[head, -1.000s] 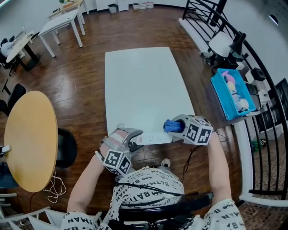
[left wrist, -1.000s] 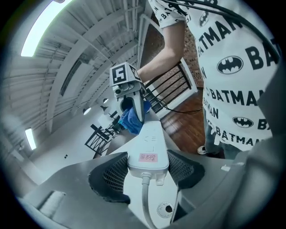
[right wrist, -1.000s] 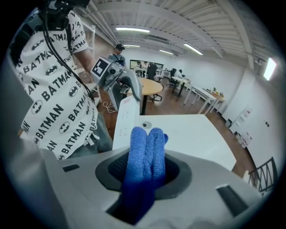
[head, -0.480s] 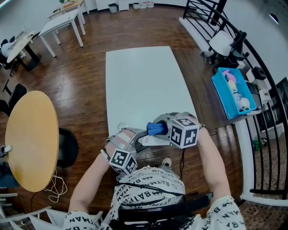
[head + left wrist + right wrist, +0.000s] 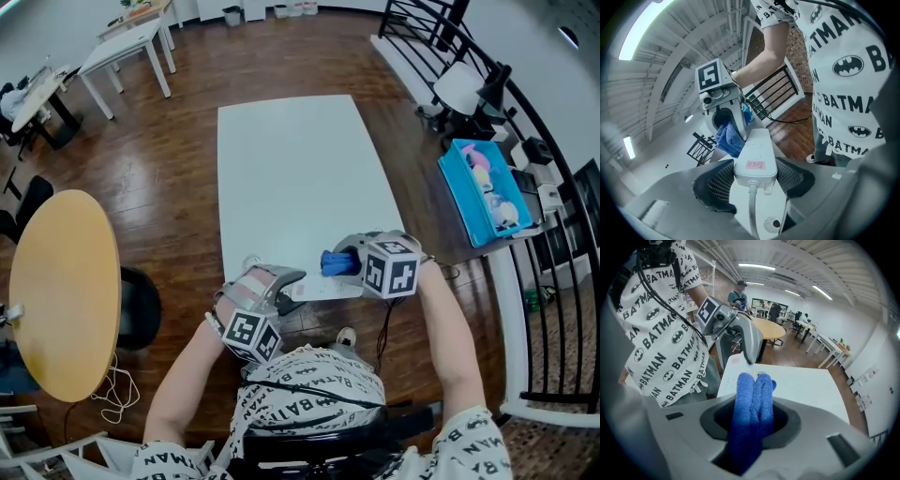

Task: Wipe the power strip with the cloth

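1. Nearest the camera, the person's shirt is printed all over with "BATMAN" and bat emblems. The print is legible in both gripper views.
2. The left gripper has its jaws set wide and clamped on the cord end of the power strip. Its pads press both long sides, and the cord runs back toward the camera.
3. A pink sticker sits on the strip's cord end; its writing is too small to read.
4. In the head view, the power strip lies at the near edge of the white table. Its long axis runs from 9 to 3 o'clock, with the free end at 3.
5. The right gripper has its jaws narrow, pinching the folded blue cloth.
6. In the head view, the cloth sits at 12 o'clock of the strip's middle, close against it. Contact cannot be confirmed.
7. Judgement: the wiping stroke should follow the 9-to-3 axis, and only the right hand is free to make it.
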Demonstrator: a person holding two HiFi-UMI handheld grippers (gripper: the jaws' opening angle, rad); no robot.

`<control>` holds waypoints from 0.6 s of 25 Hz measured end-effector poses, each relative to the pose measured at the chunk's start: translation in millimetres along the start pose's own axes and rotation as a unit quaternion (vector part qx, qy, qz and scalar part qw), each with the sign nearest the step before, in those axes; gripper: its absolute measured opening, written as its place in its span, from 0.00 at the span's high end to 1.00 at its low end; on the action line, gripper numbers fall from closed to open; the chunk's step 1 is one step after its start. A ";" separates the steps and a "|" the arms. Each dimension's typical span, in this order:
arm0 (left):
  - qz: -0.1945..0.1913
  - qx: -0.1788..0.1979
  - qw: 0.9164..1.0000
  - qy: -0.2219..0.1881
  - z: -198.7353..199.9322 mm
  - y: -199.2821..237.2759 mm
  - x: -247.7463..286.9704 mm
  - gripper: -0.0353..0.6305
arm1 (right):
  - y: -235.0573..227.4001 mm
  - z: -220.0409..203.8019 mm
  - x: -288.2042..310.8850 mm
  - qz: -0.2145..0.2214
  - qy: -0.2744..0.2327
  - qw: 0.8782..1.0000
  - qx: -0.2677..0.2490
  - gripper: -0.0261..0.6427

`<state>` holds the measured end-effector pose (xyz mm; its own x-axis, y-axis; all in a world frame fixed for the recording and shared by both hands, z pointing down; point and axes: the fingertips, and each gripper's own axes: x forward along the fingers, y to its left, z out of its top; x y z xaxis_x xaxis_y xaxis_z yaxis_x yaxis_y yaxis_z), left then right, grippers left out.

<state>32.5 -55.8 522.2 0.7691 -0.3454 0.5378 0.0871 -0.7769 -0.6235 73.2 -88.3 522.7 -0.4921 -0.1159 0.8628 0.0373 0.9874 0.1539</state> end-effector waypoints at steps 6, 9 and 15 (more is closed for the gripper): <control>0.016 -0.013 1.000 0.005 -9.2 12.9 -5.9 0.52 | -11.7 -53.2 -12.1 -0.029 0.001 0.997 0.078 0.76; 0.024 -0.024 0.999 0.004 -12.9 18.1 -8.9 0.52 | -16.9 -71.9 -18.2 -0.051 -0.007 0.992 0.111 0.76; 0.044 -0.052 0.998 0.000 -18.9 29.6 -11.2 0.52 | -19.9 -88.6 -23.6 -0.088 -0.037 0.983 0.156 0.76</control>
<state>14.4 -84.8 508.5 0.7710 -0.4140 0.4839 -0.0468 -0.7946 -0.6054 161.2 -114.8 542.0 -0.5299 -0.2917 0.7963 -0.3181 0.9388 0.1322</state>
